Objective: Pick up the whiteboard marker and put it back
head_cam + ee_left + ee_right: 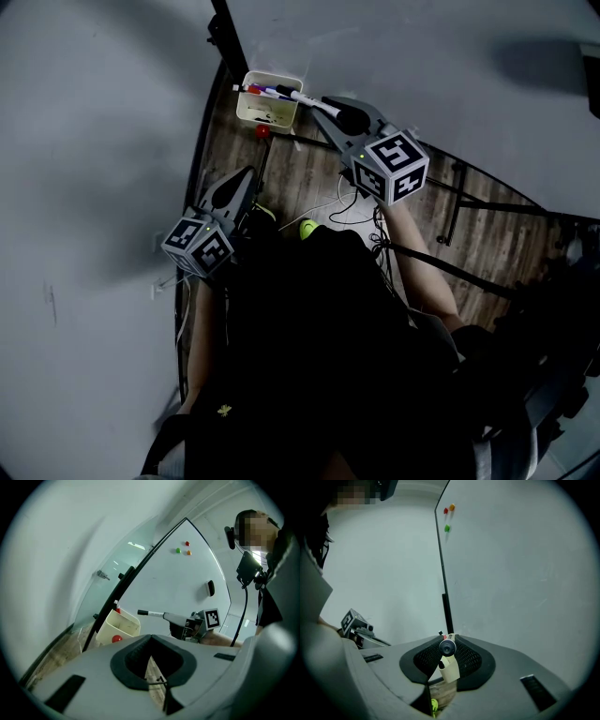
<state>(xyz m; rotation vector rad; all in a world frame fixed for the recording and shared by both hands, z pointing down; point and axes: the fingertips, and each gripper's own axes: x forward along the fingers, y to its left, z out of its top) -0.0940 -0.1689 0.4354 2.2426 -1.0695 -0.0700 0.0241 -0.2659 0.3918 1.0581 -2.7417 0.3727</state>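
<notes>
The whiteboard marker (pixel 302 97), white with a black cap, is held level in my right gripper (pixel 324 107), which is shut on its barrel. Its capped end reaches over the rim of a cream holder (pixel 266 109) at the foot of the whiteboard (pixel 403 56); other markers (pixel 259 90) lie in the holder. In the right gripper view the marker (pixel 447 647) shows end-on between the pads, with the holder (pixel 450 668) just below. The left gripper view shows the marker (pixel 151 613), the right gripper (pixel 168 616) and the holder (pixel 118 624). My left gripper (pixel 247 176) hangs lower left, shut on nothing.
A red ball (pixel 263 131) sits by the holder on the wood floor (pixel 305 173). Cables (pixel 342 206) and a yellow-green ball (pixel 307 228) lie near my feet. Black stand legs (pixel 450 202) cross the floor. Coloured magnets (pixel 178 550) and an eraser (pixel 210 588) stick on the board.
</notes>
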